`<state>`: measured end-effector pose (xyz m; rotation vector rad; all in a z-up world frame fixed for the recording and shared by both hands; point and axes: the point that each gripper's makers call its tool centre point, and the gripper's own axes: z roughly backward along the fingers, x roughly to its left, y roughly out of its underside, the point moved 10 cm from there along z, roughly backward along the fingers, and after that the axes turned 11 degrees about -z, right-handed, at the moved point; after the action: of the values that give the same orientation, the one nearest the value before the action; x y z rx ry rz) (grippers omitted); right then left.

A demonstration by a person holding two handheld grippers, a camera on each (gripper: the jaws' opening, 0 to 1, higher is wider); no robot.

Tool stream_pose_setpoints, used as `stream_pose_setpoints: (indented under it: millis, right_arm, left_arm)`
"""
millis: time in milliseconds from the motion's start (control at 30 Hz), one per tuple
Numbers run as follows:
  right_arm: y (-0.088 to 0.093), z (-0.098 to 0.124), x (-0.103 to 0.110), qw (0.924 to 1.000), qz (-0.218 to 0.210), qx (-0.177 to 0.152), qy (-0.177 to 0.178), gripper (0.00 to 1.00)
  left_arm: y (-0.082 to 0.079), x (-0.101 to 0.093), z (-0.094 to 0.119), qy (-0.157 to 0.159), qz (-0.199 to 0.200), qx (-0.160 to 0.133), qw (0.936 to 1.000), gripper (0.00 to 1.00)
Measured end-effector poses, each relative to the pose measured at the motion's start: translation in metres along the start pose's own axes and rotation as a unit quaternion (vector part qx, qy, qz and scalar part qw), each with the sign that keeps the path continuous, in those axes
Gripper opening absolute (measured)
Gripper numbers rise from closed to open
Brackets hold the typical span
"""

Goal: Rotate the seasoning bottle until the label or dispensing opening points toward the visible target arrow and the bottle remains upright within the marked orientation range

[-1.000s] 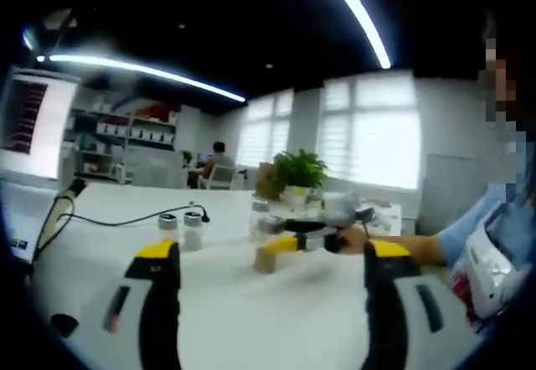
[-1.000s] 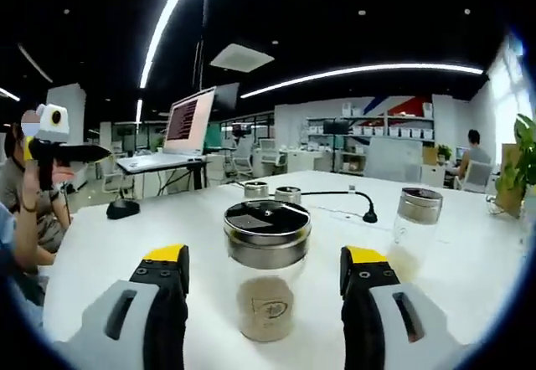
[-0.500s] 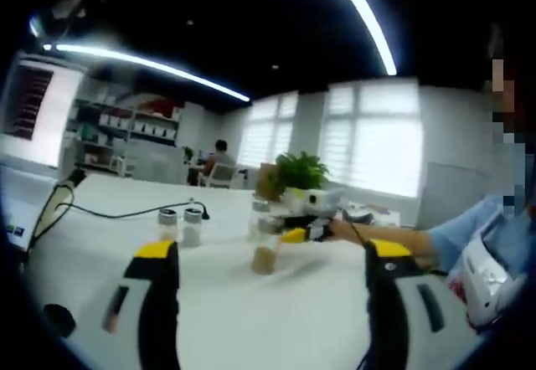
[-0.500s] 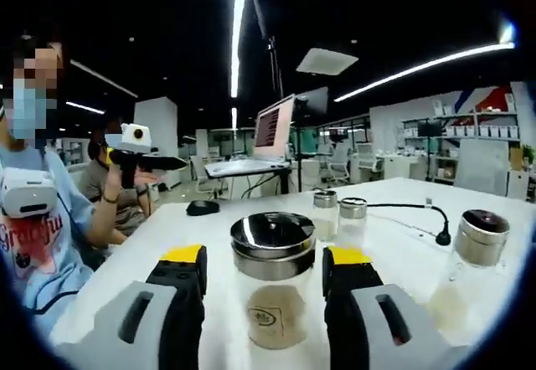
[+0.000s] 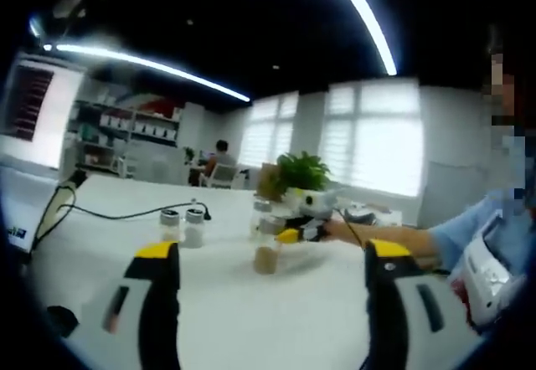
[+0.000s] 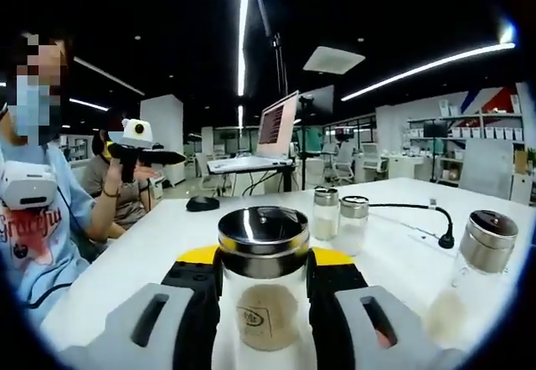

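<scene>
The seasoning bottle (image 6: 263,303) is a clear glass jar with a steel lid, brown powder and a small label facing the camera. It stands upright on the white table (image 6: 151,253). My right gripper (image 6: 264,258) is shut on it, with a yellow-tipped finger pressed against each side. In the left gripper view the same bottle (image 5: 266,255) is small and far off, with the right gripper (image 5: 295,233) at its right side. My left gripper (image 5: 272,257) is held high, away from the table, with its jaws wide apart. It also appears as the left gripper (image 6: 138,151) in the person's raised hand.
Two small shakers (image 6: 338,216) and a taller steel-lidded jar (image 6: 476,257) stand behind the bottle. A black cable (image 6: 419,219), a mouse (image 6: 203,204) and a laptop (image 6: 266,140) lie further back. A potted plant (image 5: 297,173) sits at the table's far end. A person (image 6: 38,219) stands at the left.
The right gripper's jaws have closed from a small gap onto the sides of the seasoning bottle. The left gripper stays open and raised.
</scene>
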<state>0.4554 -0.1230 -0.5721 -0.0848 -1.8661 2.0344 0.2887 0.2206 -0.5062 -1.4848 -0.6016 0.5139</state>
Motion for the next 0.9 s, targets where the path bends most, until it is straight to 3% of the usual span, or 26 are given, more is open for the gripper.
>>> stream_pose_setpoints:
  millis: [67,300,433,667,767,900]
  right_arm:
    - [0.000,0.000,0.001,1.0000,0.003,-0.001,0.006,0.39]
    - [0.002,0.001,0.004,0.9996,0.002,-0.011,0.027,0.39]
    - [0.001,-0.001,0.012,0.9955,-0.007,-0.011,0.094,0.39]
    - [-0.001,-0.009,0.028,0.9766,-0.029,-0.004,0.213,0.39]
    - [-0.002,-0.012,0.035,0.9646,-0.038,-0.001,0.261,0.39]
    - [0.001,-0.018,0.044,0.9467,-0.041,-0.016,0.319,0.39]
  left_arm:
    - [-0.001,0.000,0.000,-0.010,-0.018,0.005,0.9998,0.97]
    - [-0.007,-0.003,0.002,0.004,-0.013,-0.014,0.9998,0.97]
    - [-0.005,-0.003,0.001,0.006,-0.017,-0.003,0.9998,0.97]
    - [-0.004,-0.005,0.002,-0.002,-0.021,0.007,0.9998,0.97]
    - [-0.007,-0.004,0.005,-0.025,-0.068,0.024,0.9971,0.97]
    - [-0.006,-0.004,0.005,-0.023,-0.065,0.024,0.9973,0.97]
